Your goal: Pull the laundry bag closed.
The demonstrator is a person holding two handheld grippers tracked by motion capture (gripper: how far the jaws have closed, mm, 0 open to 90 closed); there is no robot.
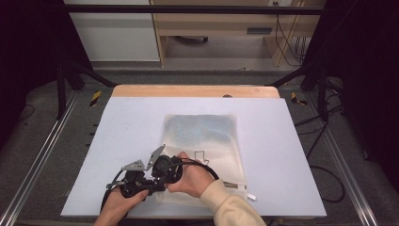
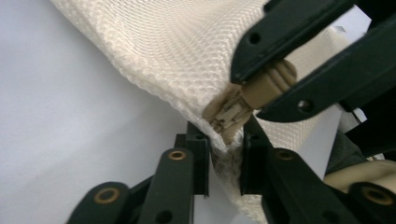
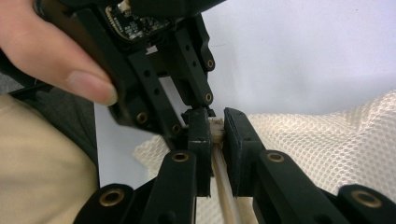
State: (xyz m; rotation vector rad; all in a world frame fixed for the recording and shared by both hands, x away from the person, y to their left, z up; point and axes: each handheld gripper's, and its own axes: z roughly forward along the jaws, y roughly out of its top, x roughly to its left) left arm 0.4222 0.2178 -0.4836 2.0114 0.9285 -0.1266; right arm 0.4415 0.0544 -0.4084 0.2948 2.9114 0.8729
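A cream mesh bag [image 1: 207, 150] lies flat on the white table [image 1: 131, 122], with something bluish inside its far half. Both grippers meet at its near left corner. My left gripper [image 2: 223, 140] is shut on the mesh edge right at the end of the zipper [image 2: 229, 114]. My right gripper [image 3: 215, 126] is shut on the beige zipper pull [image 2: 271, 81], and its jaws cross the left gripper view at the upper right. In the high view the left gripper [image 1: 150, 187] and right gripper [image 1: 162, 181] sit close together in the person's hands.
A cream-sleeved forearm [image 1: 230, 207] crosses the bag's near edge. The table's front edge [image 1: 188, 215] runs just below the hands. A thumb [image 3: 70, 70] on the left gripper's body sits close in the right gripper view. Metal rails [image 1: 42, 155] flank the table.
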